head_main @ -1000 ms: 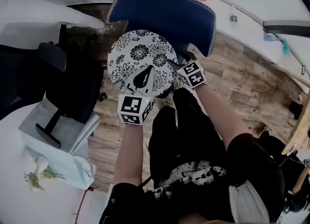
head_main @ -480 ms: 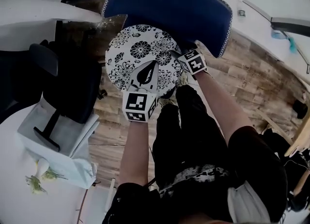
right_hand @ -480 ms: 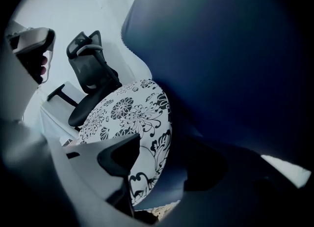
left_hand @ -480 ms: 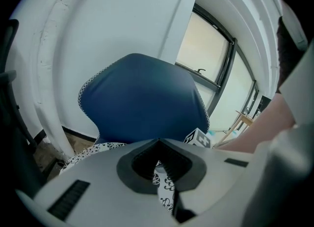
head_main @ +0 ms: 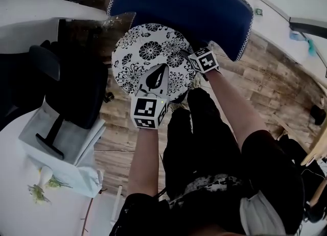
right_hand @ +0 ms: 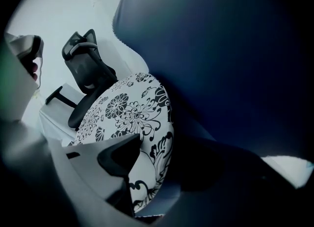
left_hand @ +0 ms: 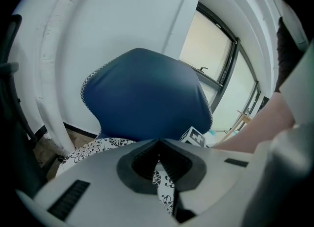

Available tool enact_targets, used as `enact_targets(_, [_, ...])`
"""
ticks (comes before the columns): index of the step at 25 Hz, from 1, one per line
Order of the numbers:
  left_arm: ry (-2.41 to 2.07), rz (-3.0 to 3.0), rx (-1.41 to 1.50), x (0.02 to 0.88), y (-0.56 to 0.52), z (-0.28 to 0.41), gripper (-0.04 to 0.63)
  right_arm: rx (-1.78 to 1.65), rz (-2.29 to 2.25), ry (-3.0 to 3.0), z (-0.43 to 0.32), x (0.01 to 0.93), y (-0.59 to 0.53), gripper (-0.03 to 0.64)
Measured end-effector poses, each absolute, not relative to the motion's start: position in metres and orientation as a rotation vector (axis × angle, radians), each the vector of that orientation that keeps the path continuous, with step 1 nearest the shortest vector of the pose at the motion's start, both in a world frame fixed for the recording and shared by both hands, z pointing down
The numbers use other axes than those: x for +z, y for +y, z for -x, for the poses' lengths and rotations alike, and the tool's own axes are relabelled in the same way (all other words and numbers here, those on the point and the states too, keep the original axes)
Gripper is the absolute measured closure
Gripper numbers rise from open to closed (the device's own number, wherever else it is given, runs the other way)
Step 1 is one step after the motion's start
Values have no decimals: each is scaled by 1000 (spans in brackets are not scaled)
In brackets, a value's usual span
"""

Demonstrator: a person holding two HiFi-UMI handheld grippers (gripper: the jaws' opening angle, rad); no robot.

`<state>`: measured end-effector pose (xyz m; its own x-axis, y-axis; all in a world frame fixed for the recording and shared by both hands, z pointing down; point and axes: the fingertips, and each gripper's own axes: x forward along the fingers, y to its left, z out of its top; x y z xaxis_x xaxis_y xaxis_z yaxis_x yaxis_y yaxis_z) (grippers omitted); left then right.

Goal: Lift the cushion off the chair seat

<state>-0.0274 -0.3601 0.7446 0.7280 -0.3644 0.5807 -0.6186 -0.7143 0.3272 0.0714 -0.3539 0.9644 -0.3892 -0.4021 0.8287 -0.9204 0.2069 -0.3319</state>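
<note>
A round cushion [head_main: 148, 51] with a black-and-white flower print lies on the seat of a blue chair [head_main: 189, 5]. My left gripper [head_main: 162, 67] rests over the cushion's near part. Its jaw tips meet, and I see nothing pinched between them [left_hand: 158, 141]. The cushion [left_hand: 93, 147] shows below and behind it. My right gripper [head_main: 185, 56] is at the cushion's right rim, next to the chair back. It is open, and the cushion's edge [right_hand: 152, 137] lies between its jaws [right_hand: 162, 157]: the pale jaw is above, the other is lost in shadow.
A black office chair [head_main: 66, 76] stands left of the blue one. A white table [head_main: 30, 199] holds a grey box [head_main: 56, 138] at lower left. The person's black-clad legs [head_main: 194, 138] are just in front of the seat, on a wood floor [head_main: 265, 76].
Both grippers have come down onto the cushion. The right one has settled at the cushion's right rim, closer to the chair back.
</note>
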Motion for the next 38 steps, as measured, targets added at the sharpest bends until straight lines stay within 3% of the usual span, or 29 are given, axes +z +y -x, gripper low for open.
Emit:
enact_targets(4, [-749, -2410, 663, 749, -361, 32, 583, 1129, -1210, -1893, -70, 966, -354, 367])
enact_targets(8, [-744, -2404, 666, 750, -362, 33, 583, 1101, -1178, -1905, -65, 963, -353, 505])
enact_targets(12, [-748, -2401, 660, 750, -363, 35, 583, 1072, -1194, -1911, -63, 959, -355, 577])
enact_targets(21, [-759, -2404, 623, 727, -367, 42, 583, 998, -1236, -1975, -57, 922, -362, 586])
enact_targets(38, [-879, -2494, 493, 593, -376, 107, 583, 602, -1243, -2190, 4, 730, -362, 586])
